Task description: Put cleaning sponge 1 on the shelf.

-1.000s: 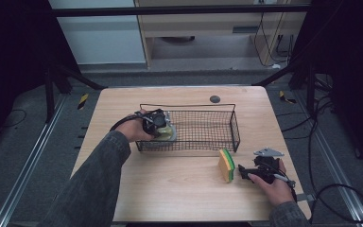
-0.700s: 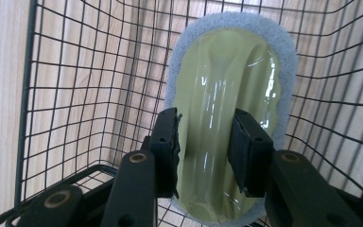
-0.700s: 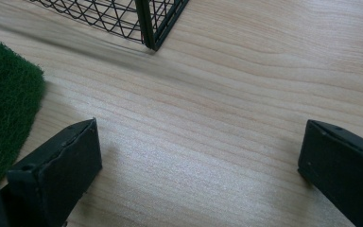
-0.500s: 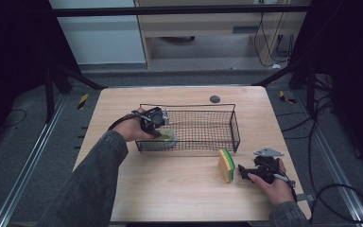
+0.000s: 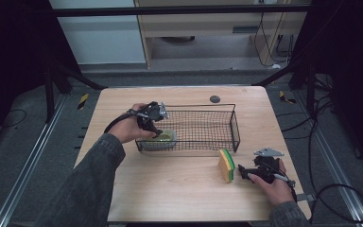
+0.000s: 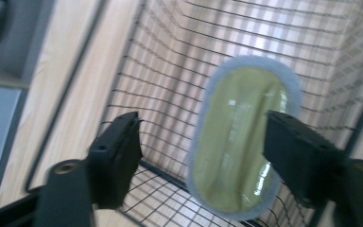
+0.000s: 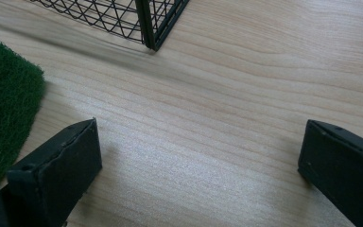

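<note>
An oval yellow-green scrub pad (image 5: pixel 163 138) with a pale grey rim lies in the left end of the black wire basket (image 5: pixel 234 124). My left gripper (image 5: pixel 155 128) hangs just above it, open. In the left gripper view the scrub pad (image 6: pixel 238 137) rests on the basket mesh (image 6: pixel 170 61) beyond the spread jaws of that gripper (image 6: pixel 203 161), untouched. A green and yellow sponge (image 5: pixel 226 164) stands on its edge in front of the basket's right end. My right gripper (image 5: pixel 242 172) sits low just right of it, open. In the right gripper view this gripper (image 7: pixel 201 142) has bare wood between its fingers and the sponge's green face (image 7: pixel 4 118) at the left.
The wooden table (image 5: pixel 179 198) has free room in front of the basket. A small dark round disc (image 5: pixel 214 99) lies behind the basket. The basket's corner post (image 7: pixel 150 23) stands close ahead of my right gripper. Cables trail from both grippers.
My left gripper has drawn up and slightly left, away from the oval scrub pad, which stays in the basket. The right gripper and sponge have not moved.
</note>
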The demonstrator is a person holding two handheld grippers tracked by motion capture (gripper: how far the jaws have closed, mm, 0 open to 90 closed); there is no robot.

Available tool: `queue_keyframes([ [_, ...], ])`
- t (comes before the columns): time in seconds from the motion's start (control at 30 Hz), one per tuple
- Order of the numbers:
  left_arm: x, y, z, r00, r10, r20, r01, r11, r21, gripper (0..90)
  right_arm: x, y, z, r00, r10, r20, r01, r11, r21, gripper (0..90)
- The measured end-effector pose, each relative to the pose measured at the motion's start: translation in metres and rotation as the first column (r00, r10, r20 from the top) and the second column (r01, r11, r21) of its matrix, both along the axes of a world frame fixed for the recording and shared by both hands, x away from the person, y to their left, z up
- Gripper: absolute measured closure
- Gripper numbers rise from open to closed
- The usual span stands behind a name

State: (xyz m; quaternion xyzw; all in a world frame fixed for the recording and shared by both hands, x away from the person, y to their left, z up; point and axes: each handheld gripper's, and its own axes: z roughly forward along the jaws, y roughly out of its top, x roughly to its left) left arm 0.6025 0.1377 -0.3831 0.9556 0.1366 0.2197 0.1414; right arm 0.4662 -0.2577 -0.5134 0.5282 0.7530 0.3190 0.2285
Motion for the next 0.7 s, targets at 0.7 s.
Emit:
queue_keyframes([
  [0.7, -0.017, 0.021, 0.01, 0.9918, 0.127, -0.015, -0.126, 0.9499, -0.286, 4.3, 0.003, -0.001, 0.0, 0.9999, 0.017, 0.0, -0.017, 1.0, 0.004, 0.4],
])
